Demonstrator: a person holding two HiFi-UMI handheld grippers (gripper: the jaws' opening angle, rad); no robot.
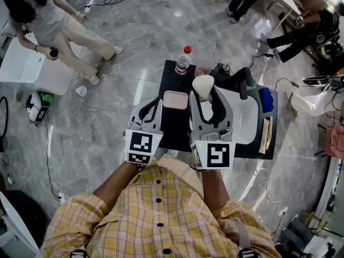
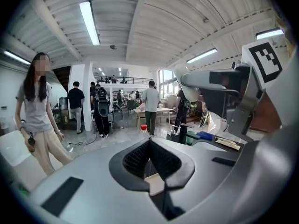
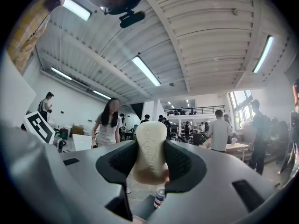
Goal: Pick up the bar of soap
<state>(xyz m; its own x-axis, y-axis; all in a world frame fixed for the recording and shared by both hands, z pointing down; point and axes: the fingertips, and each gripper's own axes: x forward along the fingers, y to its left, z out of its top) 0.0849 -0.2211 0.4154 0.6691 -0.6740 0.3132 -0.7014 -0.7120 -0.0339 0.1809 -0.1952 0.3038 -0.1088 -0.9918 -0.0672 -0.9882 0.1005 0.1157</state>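
The bar of soap is cream and oval, and it is lifted above the black table. My right gripper is shut on it, one pad on each flat side. In the right gripper view the soap stands upright between the black pads and fills the gap of my right gripper. From the left gripper view the soap shows at the tip of the right gripper. My left gripper hovers over the table's left edge, beside a pink soap dish. Its jaws meet with nothing between them.
A water bottle with a red cap stands at the table's far edge. A white basin lies right of my right gripper, with a blue item and wooden pieces beyond it. A person stands at the upper left; cables cross the floor.
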